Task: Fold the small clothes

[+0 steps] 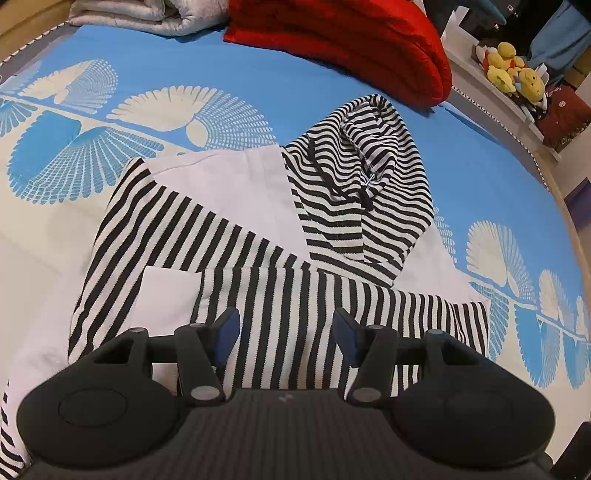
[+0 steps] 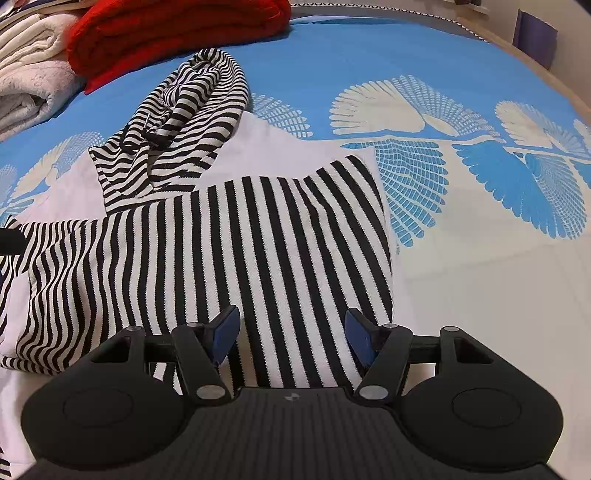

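Our left gripper and right gripper hovered with jaws apart over the soft black-and-white striped knit hooded top; light and floppy, we judged, best pinched at the hem between our jaws.

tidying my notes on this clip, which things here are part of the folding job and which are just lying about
Part of the job:
- striped hoodie, spread flat on the bed
- left tool, open above it
- right tool, open above it

Just lying about:
- red blanket
- folded white blanket
- yellow plush toys on the side shelf
- blue patterned bedspread underneath
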{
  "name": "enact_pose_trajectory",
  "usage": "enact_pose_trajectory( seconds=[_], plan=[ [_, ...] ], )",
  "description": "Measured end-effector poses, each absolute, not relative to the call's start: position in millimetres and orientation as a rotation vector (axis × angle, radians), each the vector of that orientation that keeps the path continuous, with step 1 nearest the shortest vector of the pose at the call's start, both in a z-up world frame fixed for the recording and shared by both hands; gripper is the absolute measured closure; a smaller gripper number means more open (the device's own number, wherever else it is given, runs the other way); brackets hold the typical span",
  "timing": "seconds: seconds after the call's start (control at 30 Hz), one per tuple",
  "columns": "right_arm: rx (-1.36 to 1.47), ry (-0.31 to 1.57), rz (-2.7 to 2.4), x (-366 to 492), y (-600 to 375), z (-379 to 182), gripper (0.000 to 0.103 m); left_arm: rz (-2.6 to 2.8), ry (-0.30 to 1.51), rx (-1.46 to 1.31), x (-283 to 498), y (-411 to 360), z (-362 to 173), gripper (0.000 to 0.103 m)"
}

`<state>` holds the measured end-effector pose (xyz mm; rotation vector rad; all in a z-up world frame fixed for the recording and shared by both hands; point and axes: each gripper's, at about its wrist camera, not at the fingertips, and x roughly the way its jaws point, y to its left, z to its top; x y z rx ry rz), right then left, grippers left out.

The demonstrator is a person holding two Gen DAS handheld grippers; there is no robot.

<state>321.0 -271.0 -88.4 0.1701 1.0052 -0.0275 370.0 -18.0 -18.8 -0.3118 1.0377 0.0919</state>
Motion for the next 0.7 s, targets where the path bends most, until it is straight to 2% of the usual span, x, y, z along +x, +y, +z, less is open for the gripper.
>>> enact_pose_trajectory(
  seconds=[0.37,0.57,0.63,0.67,0.7],
  plan=[
    [0.198,0.996,-0.035,318.5,-272.8,-83.3,0.038,0.109,1.018,-0.249,369.0,-14.1,-18.3,0.042],
    [0.228,0.937,-0.030,315.4,-279.0,-63.3,0.039,0.164,0.912,-0.147,364.5,-8.7,-10.7,0.043],
    [0.247,0.929,-0.048,315.2,-287.5,-60.1,0.039,0.167,0.865,-0.124,361.9,-8.5,-6.5,0.047],
    [0.265,0.930,-0.049,315.3,-292.9,-59.3,0.043,0.162,0.848,-0.116,360.3,-9.3,-4.9,0.050],
    [0.281,0.931,-0.049,315.3,-297.7,-58.9,0.046,0.144,0.842,-0.115,359.6,-9.9,-3.8,0.058]
  ],
)
